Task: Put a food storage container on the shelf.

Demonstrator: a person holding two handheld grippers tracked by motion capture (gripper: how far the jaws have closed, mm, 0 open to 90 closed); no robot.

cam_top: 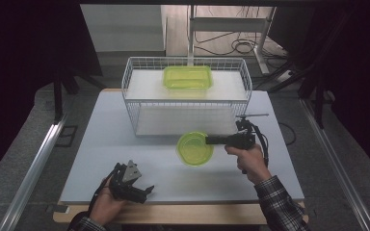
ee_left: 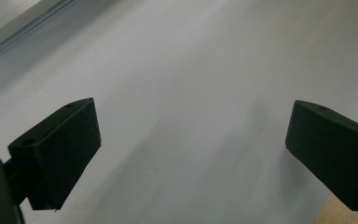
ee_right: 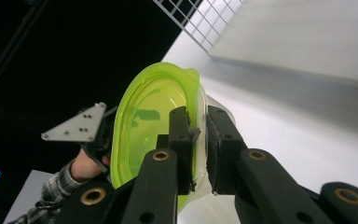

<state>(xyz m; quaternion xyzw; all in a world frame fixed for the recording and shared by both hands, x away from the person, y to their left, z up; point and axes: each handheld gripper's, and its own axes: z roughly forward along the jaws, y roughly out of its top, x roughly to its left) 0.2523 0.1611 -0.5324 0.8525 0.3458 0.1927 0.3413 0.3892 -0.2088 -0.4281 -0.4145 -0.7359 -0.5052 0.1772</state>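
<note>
1. Covering the wooden bench is a pale grey table top (cam_top: 125, 159); dark curtains and a grey floor surround it.
2. A white wire basket (cam_top: 135, 103) at the far side holds a green rectangular tub (cam_top: 188, 77).
3. The right gripper (cam_top: 211, 140) pinches the rim of a round green bowl (cam_top: 192, 149), lifted just before the basket.
4. The left gripper (cam_top: 147, 191) hangs released at the near edge.

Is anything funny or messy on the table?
Nothing is spilled or broken. The round green container is gripped at its rim by the right gripper, and the rectangular green container sits straight on the wire rack.
</note>
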